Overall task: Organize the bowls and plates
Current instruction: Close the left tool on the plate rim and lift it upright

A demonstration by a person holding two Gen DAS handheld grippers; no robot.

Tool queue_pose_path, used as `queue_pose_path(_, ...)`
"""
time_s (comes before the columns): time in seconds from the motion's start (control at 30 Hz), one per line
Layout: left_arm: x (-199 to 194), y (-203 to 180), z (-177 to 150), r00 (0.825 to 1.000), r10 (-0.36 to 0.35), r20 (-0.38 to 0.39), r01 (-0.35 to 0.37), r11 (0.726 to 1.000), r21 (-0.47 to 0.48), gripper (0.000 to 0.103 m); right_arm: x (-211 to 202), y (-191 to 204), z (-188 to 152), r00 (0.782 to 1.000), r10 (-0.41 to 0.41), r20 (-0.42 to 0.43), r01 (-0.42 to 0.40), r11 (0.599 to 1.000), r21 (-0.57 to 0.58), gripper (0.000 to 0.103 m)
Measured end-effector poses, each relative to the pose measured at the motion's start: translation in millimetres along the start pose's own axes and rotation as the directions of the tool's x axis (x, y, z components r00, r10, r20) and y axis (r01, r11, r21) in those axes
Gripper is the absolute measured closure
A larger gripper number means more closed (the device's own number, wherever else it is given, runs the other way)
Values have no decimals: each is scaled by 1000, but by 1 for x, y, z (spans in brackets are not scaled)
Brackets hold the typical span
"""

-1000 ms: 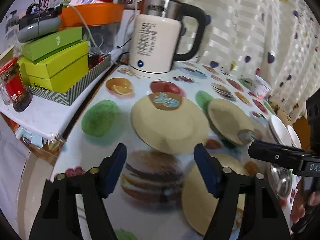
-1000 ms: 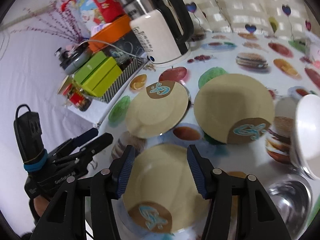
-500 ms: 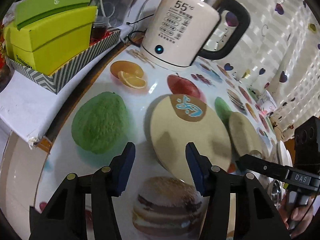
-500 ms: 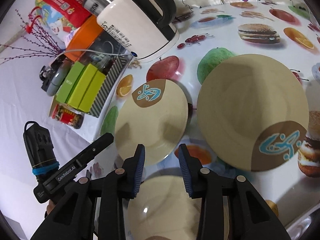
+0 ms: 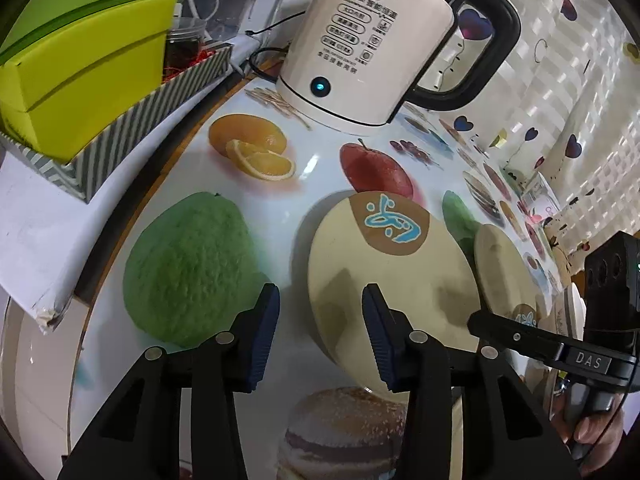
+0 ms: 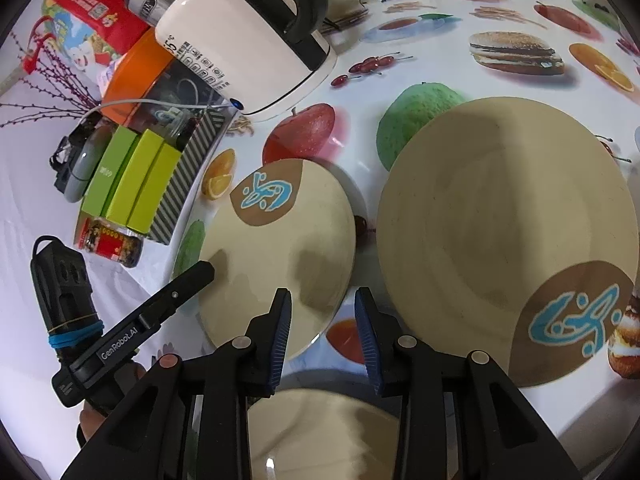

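Note:
A small cream plate (image 5: 396, 280) with a brown patch and blue mark lies flat on the fruit-print table. My left gripper (image 5: 320, 336) hovers over its left rim, which lies between the closing jaws; the pads are not pressing on it. From the opposite side, my right gripper (image 6: 324, 332) straddles the same small plate (image 6: 276, 248) at its near right rim, its jaws narrow and still closing with a gap left. A larger cream plate (image 6: 500, 232) lies to the right. A third cream plate (image 6: 320, 432) sits under the right gripper.
A white electric kettle (image 5: 372, 40) stands at the back of the table. Green boxes (image 5: 80, 68) in a striped tray sit at the left, beyond the table edge. The second hand-held tool (image 5: 560, 352) crosses the right of the left wrist view, with a hand on its grip.
Both grippers have moved forward and down toward the small plate. Both pairs of jaws have narrowed, and the plate's rim now lies between each pair.

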State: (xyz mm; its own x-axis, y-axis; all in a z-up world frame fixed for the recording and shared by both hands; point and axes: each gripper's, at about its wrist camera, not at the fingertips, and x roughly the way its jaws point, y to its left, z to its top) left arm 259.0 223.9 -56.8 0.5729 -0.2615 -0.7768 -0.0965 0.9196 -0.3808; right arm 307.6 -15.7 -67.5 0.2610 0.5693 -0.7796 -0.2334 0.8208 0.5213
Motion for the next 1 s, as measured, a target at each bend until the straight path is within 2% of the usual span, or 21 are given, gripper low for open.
queue_pose_path(0.03, 1, -2, 1, 1000, 3, -1, -3, 1000, 9, 61, 1, 0, 1, 1000, -2, 0, 2, 1000, 0, 72)
queue_pose_path(0.1, 4, -4, 2, 1000, -3, -10, 3, 1000, 18, 73, 4, -1, 4, 1000, -5, 0, 5, 1000, 2, 76)
queue_pose_path(0.2, 8, -5, 4, 1000, 1, -12, -1, 1000, 28, 79, 7, -3, 7, 1000, -8, 0, 8, 1000, 1, 83)
queue_pose_path(0.67, 0, -8, 3, 1000, 2, -6, -2, 1000, 24, 79, 7, -2, 9, 1000, -8, 9, 8, 1000, 3, 84)
queue_pose_path(1.0, -22, -20, -7, 1000, 6, 10, -6, 999, 38, 79, -10, 4, 3, 1000, -7, 12, 7, 1000, -22, 84)
